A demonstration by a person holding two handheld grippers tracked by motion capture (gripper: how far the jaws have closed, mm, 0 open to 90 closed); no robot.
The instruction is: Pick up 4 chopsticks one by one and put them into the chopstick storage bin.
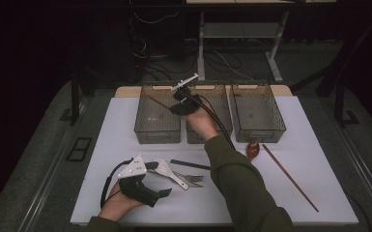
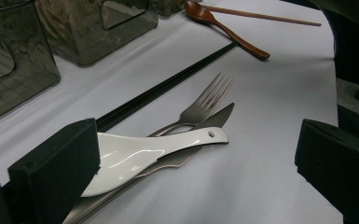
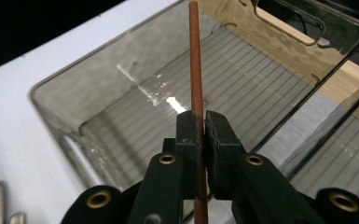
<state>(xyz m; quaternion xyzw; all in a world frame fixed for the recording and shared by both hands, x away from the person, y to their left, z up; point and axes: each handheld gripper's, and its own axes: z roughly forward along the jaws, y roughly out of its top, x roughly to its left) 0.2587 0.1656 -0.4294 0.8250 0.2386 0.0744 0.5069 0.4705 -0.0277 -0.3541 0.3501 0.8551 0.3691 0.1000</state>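
Note:
My right gripper is shut on a brown chopstick and holds it over the left clear bin. In the right gripper view the pads pinch the brown chopstick, which points out over that bin's ribbed floor. My left gripper rests near the table's front, open, beside a white spoon. In the left gripper view the white spoon lies between the wide-apart jaws, on top of a fork and a knife.
A black chopstick lies by the cutlery. A brown wooden spoon and a second brown chopstick lie at the right. The middle bin and the right bin stand beside the left one on the white mat.

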